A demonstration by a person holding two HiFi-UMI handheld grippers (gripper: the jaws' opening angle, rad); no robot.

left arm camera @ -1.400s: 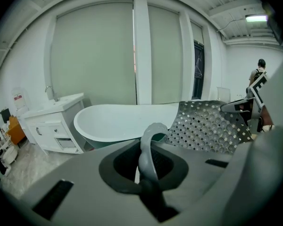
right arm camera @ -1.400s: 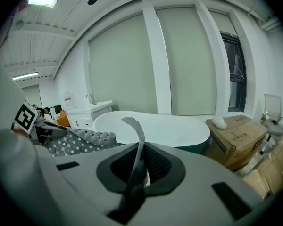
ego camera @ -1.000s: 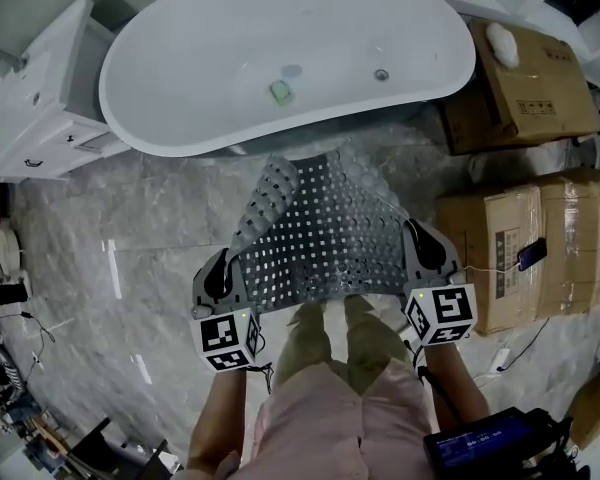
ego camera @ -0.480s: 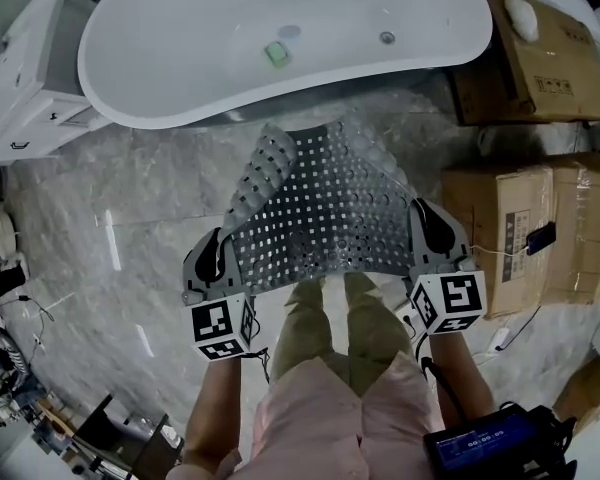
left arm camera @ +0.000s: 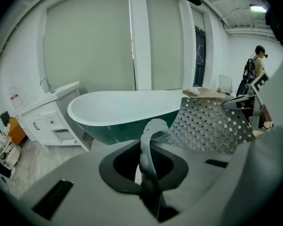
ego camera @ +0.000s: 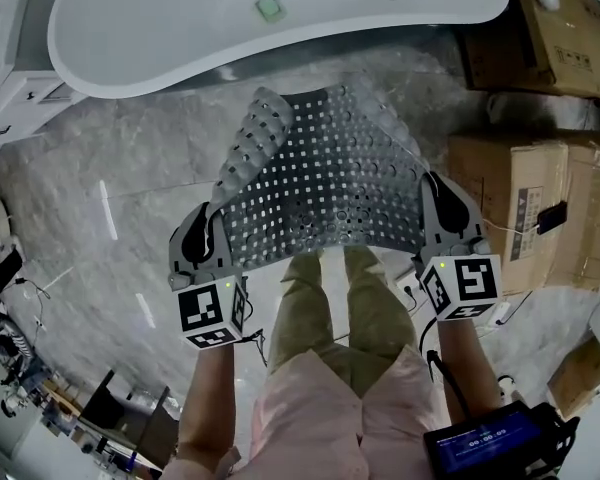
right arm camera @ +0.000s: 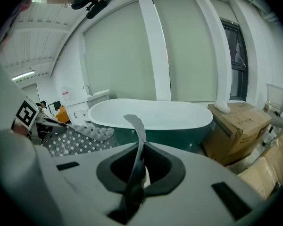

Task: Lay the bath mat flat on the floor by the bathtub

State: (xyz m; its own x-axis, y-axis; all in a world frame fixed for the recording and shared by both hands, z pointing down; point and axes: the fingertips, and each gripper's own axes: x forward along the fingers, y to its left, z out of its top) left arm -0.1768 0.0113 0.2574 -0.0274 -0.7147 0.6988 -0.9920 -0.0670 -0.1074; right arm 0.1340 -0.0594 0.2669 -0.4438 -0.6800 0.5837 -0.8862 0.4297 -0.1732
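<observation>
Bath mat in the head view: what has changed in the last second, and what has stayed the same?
The left tool and right tool have moved slightly apart, spreading the bath mat wider. The bathtub has slid toward the view's top, likely from camera motion. Unchanged: both tools are shut on the mat's near corners, and its far left corner is curled over.

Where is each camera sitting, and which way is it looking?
Head view: on the person's head, looking steeply down at the bath mat, floor and bathtub; it shows the left gripper, right gripper and the person's legs.
Left gripper view: on the left gripper, looking along its jaws, shut on the bath mat's edge, toward the bathtub.
Right gripper view: on the right gripper, facing the bathtub and cardboard boxes; jaws shut on the bath mat.
Shared: both gripper views show the bathtub and the bath mat.
</observation>
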